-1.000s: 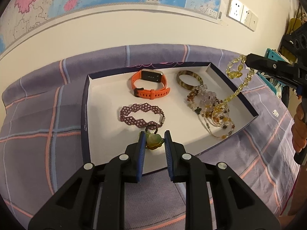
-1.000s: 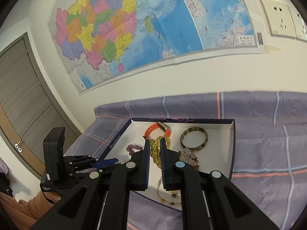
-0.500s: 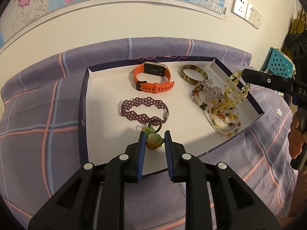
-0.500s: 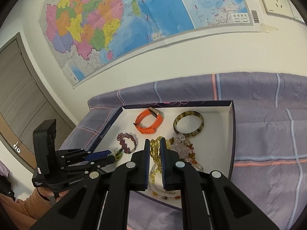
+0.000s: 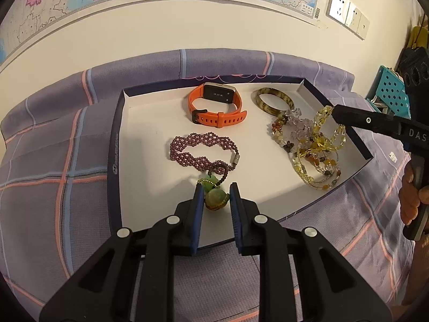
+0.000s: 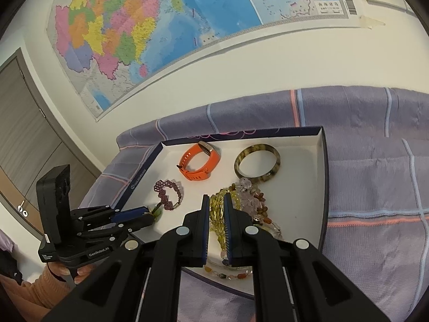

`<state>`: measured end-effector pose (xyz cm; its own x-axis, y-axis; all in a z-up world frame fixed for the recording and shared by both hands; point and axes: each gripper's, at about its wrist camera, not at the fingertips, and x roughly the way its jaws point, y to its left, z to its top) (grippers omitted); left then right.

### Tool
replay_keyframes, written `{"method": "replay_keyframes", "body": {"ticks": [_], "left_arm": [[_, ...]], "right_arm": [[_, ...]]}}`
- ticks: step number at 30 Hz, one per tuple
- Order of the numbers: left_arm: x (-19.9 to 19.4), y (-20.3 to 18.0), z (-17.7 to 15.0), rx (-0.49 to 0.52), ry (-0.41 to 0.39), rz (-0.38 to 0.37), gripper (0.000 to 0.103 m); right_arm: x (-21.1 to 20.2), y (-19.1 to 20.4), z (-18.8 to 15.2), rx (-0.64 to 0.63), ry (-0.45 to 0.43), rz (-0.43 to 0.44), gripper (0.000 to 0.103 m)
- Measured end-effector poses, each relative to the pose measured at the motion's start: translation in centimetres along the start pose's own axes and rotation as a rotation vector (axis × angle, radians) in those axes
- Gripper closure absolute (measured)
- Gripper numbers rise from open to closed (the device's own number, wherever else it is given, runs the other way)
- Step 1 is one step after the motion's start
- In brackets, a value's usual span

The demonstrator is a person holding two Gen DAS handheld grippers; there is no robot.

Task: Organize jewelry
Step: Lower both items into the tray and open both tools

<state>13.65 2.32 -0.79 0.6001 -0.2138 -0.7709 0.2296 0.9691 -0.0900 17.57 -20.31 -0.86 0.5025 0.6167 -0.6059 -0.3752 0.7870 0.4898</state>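
Observation:
A shallow white box tray [image 5: 150, 139] with dark rim lies on a purple plaid cloth. My left gripper [image 5: 214, 191] is shut on a green stone pendant [image 5: 214, 198] low over the tray's near edge, its cord trailing to a purple beaded bracelet [image 5: 199, 150]. My right gripper [image 6: 216, 204] is shut on a yellow bead strand [image 6: 217, 209], low over a pile of mixed bead necklaces [image 5: 308, 147] at the tray's right side. An orange smartwatch [image 5: 215, 106] and a brown striped bangle [image 5: 273, 102] lie at the tray's far side.
The wall with a large map [image 6: 161, 26] and sockets [image 5: 346, 13] stands close behind the bed. A teal perforated basket [image 5: 391, 91] sits at the right. A door [image 6: 24, 123] is at the left in the right wrist view.
My right gripper has come down with the yellow strand, from above the tray's right rim onto the bead pile. My left gripper still holds the green pendant at the near edge.

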Motion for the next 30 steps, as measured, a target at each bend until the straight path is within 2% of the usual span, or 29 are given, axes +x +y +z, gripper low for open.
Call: {"method": "replay_keyframes", "body": {"ticks": [12, 18, 24, 27, 30], "left_arm": [[0.3, 0.1, 0.0, -0.012, 0.004, 0.009, 0.081], [0.2, 0.1, 0.0, -0.010, 0.000, 0.014, 0.081], [-0.2, 0.2, -0.3, -0.014, -0.010, 0.013, 0.073], [-0.6, 0.2, -0.5, -0.015, -0.019, 0.008, 0.068], [-1.3, 0.1, -0.8, -0.017, -0.033, 0.011, 0.061]], "right_arm": [[1.1, -0.5, -0.5, 0.010, 0.028, -0.017, 0.094], [1.4, -0.6, -0.9, 0.006, 0.043, -0.052, 0.094], [1.8, -0.7, -1.5, -0.009, 0.067, -0.079, 0.091], [1.6, -0.5, -1.7, -0.019, 0.064, -0.099, 0.077], [1.3, -0.1, -2.0, -0.041, 0.064, -0.124, 0.073]]}}
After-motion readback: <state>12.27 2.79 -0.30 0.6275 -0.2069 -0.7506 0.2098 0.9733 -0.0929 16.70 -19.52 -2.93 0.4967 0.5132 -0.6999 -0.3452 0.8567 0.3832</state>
